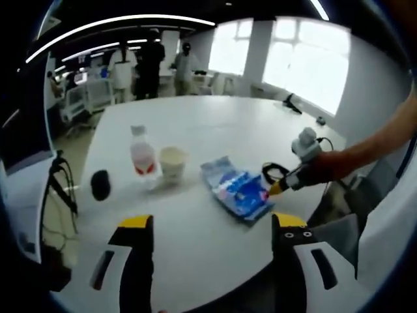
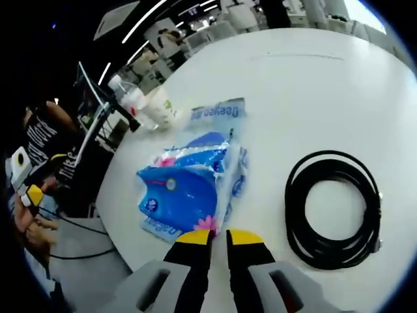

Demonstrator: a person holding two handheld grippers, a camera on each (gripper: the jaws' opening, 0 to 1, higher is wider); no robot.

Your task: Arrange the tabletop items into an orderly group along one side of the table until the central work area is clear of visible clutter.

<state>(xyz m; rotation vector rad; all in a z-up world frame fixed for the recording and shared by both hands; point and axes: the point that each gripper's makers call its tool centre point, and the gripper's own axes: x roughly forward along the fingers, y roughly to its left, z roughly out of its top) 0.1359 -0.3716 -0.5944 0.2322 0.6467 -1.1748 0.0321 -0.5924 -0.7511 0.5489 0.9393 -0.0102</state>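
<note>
On the round white table (image 1: 215, 117) lies a blue tissue pack (image 1: 238, 190), flat and near the right front edge. My right gripper (image 1: 279, 188) reaches in from the right and meets the pack's near corner. In the right gripper view the tissue pack (image 2: 189, 189) lies straight ahead, and the right gripper (image 2: 219, 236) has its jaws nearly together on the pack's pink-marked edge. A clear bottle (image 1: 142, 156) and a paper cup (image 1: 173, 162) stand together left of the pack. My left gripper (image 1: 214, 225) hangs wide open over the near table edge, holding nothing.
A black coiled cable (image 2: 291, 208) lies right of the pack. A small black object (image 1: 100, 184) sits near the table's left edge. A dark item (image 1: 292, 103) lies at the far right. People (image 1: 150, 62) stand beyond the table. A black stand with wires (image 1: 58, 189) is at the left.
</note>
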